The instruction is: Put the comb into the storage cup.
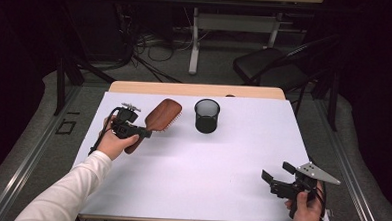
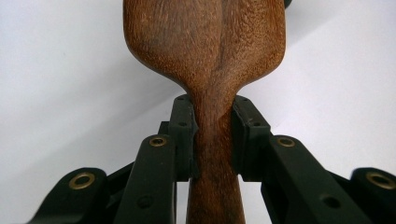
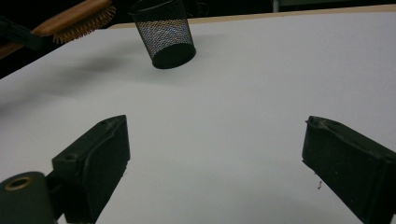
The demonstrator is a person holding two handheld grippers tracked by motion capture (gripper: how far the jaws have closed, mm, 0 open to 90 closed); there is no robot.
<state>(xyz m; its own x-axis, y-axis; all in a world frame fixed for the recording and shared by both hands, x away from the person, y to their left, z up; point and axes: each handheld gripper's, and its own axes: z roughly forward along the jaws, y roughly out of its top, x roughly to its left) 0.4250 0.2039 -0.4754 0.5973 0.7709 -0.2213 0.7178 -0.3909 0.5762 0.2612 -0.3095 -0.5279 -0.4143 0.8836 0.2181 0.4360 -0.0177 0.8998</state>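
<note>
A brown wooden hairbrush point(image 1: 161, 116) hangs above the white table at the left, bristles down. My left gripper point(image 1: 144, 134) is shut on its narrow handle point(image 2: 212, 140), both pads pressing the wood. The brush point(image 3: 77, 19) shows its bristles in the right gripper view, top left. A black mesh cup point(image 1: 207, 116) stands upright behind the table's middle, also seen as the cup point(image 3: 164, 33) in the right gripper view. My right gripper point(image 1: 275, 174) is held near the front right corner, jaws wide open with nothing between them point(image 3: 215, 154).
The white sheet point(image 1: 207, 161) covers most of the wooden table. Behind the table are a folding chair point(image 1: 276, 64), desk legs and cables on the floor. Dark stands flank the left and right sides.
</note>
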